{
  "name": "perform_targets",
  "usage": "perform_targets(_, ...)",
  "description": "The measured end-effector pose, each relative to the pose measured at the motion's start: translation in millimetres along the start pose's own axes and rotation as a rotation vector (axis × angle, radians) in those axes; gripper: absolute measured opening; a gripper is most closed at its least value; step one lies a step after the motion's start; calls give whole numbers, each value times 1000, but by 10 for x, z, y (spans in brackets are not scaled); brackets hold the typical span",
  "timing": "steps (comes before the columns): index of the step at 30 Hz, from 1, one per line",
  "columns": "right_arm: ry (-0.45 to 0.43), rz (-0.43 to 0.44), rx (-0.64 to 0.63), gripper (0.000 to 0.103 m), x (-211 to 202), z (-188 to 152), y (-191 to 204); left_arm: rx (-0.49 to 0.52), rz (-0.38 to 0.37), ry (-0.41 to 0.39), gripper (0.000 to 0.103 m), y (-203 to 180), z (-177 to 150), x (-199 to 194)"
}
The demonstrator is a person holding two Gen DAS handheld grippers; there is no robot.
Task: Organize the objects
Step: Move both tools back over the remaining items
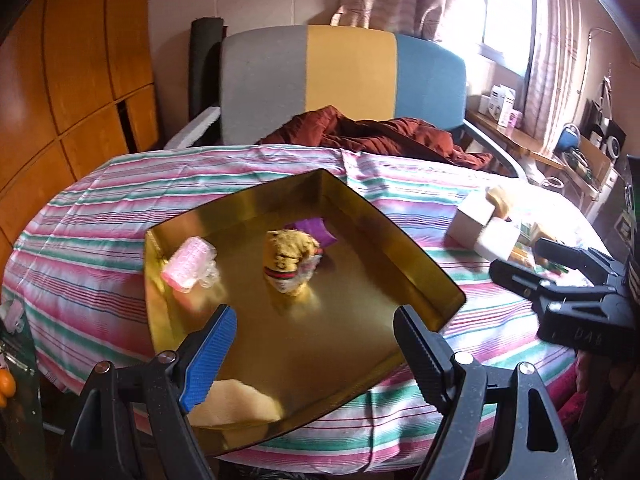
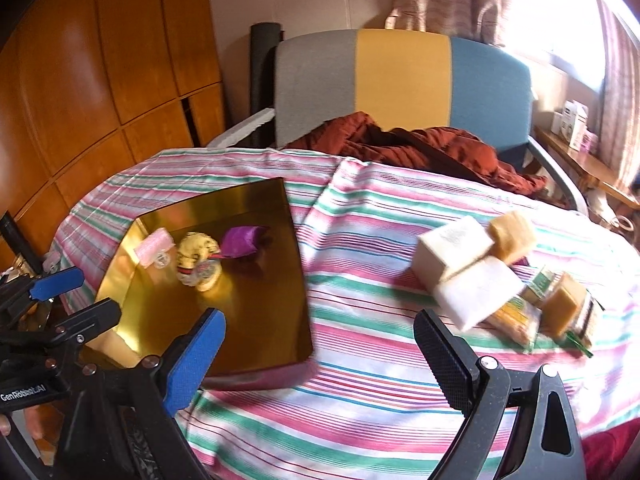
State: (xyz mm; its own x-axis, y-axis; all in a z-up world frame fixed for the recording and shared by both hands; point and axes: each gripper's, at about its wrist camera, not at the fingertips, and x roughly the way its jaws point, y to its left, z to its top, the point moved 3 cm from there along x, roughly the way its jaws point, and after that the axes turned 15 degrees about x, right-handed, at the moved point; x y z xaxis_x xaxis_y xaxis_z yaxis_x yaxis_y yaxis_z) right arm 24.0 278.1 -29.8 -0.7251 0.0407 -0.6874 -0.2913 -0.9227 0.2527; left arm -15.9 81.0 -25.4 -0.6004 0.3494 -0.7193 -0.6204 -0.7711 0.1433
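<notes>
Ahead and right of the spread, empty right gripper [image 2: 316,364], white block [image 2: 478,292] among loose packets — likely light, stiff, smooth-sided — best pinched across flat faces; left gripper [image 1: 314,344] spread over gold tray [image 1: 400,248].

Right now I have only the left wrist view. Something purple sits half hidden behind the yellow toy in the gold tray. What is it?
Observer: In the right wrist view the purple item shows in full: a crumpled piece lying in the gold tray, right beside the yellow toy.
Operator: And the pile at my right edge?
Observer: Two white blocks, two tan blocks and green-labelled packets, all on the striped cloth, outside the tray.
Operator: Is the right gripper holding anything?
Observer: No. The right gripper has its jaws wide apart with nothing between them.
</notes>
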Motion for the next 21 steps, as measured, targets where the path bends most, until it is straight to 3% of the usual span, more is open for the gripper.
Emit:
perform_targets(5,1,-58,88,96,-106,83,-472,26,-60,-6,82,-135,51,50)
perform_targets(14,-42,-232,364,96,-577,289,-1806,93,-151,6,78,-439,159,159)
perform_targets(21,-76,-275,574,99,-719,288,-2569,173,-241,20,78,-789,383,271)
